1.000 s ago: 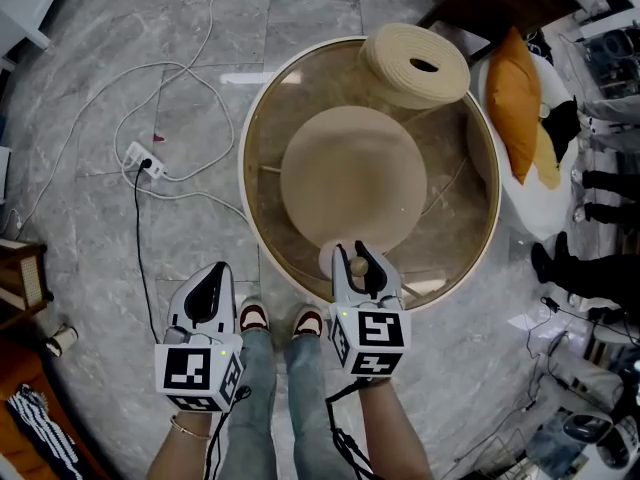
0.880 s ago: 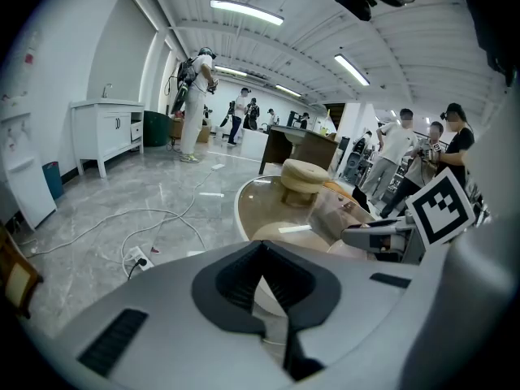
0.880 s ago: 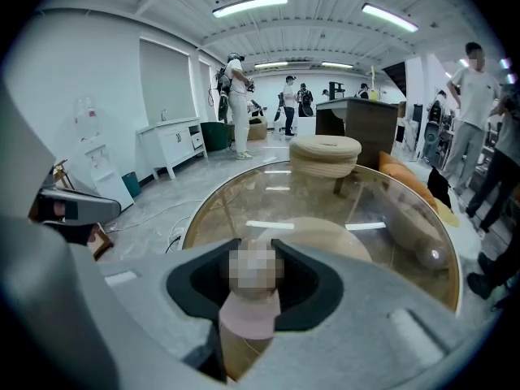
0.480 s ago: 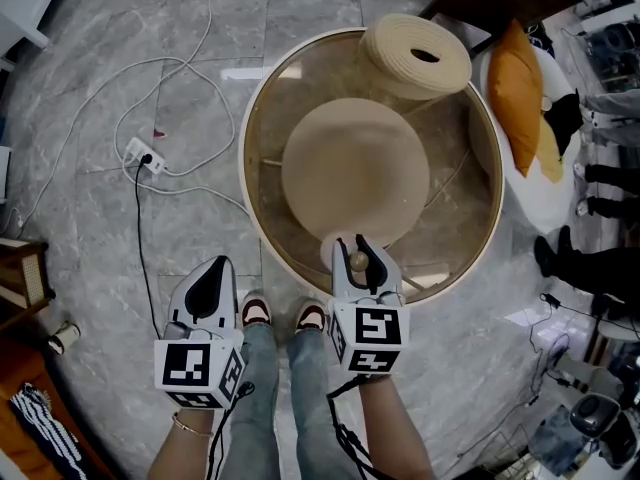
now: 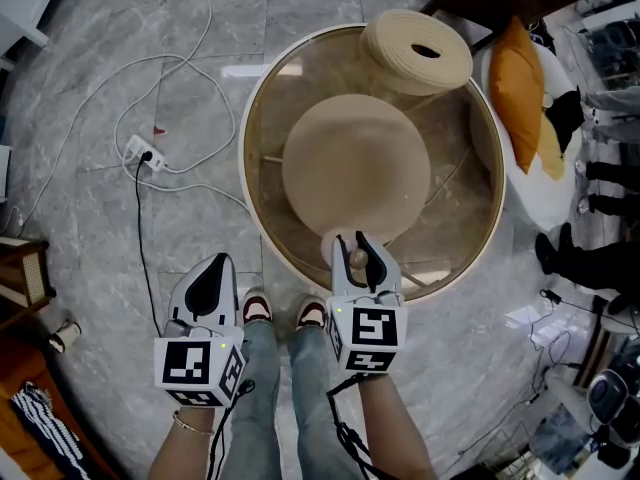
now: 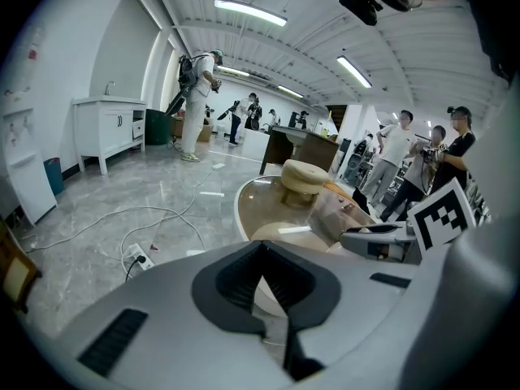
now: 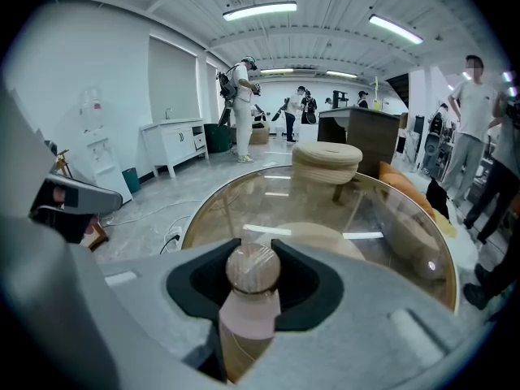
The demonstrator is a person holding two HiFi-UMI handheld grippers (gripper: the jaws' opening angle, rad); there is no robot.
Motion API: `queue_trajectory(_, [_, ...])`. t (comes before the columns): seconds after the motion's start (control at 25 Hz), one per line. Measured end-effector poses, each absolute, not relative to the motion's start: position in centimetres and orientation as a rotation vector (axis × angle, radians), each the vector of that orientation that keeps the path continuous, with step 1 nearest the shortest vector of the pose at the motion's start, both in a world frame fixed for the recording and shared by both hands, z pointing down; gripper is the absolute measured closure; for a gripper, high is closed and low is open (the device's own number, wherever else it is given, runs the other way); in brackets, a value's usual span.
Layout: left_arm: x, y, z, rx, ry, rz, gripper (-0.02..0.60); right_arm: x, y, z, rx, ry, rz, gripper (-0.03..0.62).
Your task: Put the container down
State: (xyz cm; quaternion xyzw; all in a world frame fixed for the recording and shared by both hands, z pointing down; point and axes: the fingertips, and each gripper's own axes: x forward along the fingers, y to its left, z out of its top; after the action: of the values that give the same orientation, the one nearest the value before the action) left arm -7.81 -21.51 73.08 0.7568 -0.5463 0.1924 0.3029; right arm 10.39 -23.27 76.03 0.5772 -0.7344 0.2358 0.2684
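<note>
Right gripper (image 5: 352,246) is pinching the container (image 7: 250,311) just under its round wooden stopper, the pink body between the jaws. I read it as over the near rim of the round glass table (image 5: 243,158); I can't tell whether its base touches the glass. Left gripper (image 5: 218,266) is pressed together on nothing, beside the table and over the grey floor (image 5: 90,118).

Pale pink container (image 7: 244,314), light wood stopper (image 7: 253,268), grey marbled floor (image 5: 200,28), orange cushion (image 5: 517,98), beige ribbed pouf (image 5: 392,48)
</note>
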Motion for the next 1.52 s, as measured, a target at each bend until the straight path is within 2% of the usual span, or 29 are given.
queue_trajectory(0.4, [-7.6,-21.2,73.2,2.001,-1.444,0.516,0.580,10.3,-23.2,75.8,1.564,-2.032,0.565,0.471])
queue_trajectory(1.04, [-6.6,-21.1,72.3,2.013,-1.423,0.514,0.580,9.1,-23.1,73.2,1.575,-2.092,0.483,0.399])
queue_trajectory(1.52, [-4.1,-22.2,61.9,2.060,-1.430,0.475,0.580,12.1,-19.3,64.2,1.609,-2.063,0.569,0.385])
